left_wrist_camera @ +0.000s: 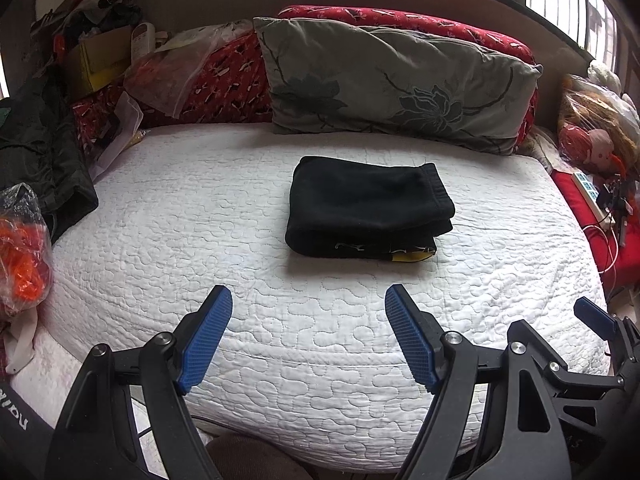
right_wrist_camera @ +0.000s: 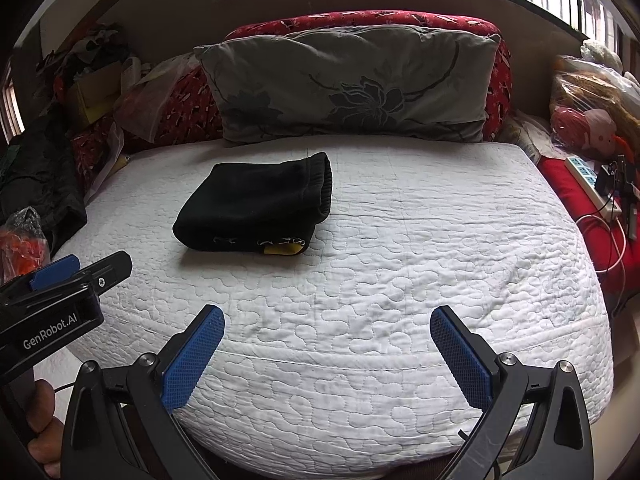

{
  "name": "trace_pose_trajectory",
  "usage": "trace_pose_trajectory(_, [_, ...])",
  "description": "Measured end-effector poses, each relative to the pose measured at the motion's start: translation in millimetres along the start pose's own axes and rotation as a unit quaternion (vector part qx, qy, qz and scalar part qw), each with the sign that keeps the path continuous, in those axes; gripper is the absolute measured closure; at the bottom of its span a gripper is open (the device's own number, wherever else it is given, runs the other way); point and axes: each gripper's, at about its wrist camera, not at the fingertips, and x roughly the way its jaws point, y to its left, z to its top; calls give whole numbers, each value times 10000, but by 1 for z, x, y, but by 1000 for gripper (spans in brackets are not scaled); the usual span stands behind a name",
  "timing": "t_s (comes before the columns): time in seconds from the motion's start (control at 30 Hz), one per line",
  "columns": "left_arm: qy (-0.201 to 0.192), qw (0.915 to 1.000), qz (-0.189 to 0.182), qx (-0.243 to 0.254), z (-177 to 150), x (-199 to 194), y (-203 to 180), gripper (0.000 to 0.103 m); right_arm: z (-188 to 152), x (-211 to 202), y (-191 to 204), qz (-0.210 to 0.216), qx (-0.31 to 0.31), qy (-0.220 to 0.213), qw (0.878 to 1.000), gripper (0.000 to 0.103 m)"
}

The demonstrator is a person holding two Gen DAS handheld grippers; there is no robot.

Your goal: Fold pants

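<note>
Black pants (left_wrist_camera: 366, 208) lie folded into a compact stack on the white quilted bed (left_wrist_camera: 240, 220), with a yellow patch showing at the front lower edge. The right wrist view has the same pants (right_wrist_camera: 256, 208) left of centre. My left gripper (left_wrist_camera: 308, 300) hovers over the near edge of the bed, short of the pants, open with nothing between its blue pads. My right gripper (right_wrist_camera: 326, 320) is likewise open and empty above the near edge, to the right of the pants. Each gripper shows at the side of the other's view.
A grey flowered pillow (left_wrist_camera: 396, 80) leans on red cushions (left_wrist_camera: 232, 80) behind the pants. Boxes, bags and dark clothes (left_wrist_camera: 44, 160) pile up at the left. A power strip (left_wrist_camera: 590, 192), cables and bagged toys sit at the right. A hand (right_wrist_camera: 42, 420) holds the left gripper.
</note>
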Motion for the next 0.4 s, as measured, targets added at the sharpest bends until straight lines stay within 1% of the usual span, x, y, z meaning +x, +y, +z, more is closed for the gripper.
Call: trace_pose_trajectory(0.4, [153, 9999, 45, -47, 0, 7, 1, 22, 1, 4, -5, -13, 87, 46, 10000, 0])
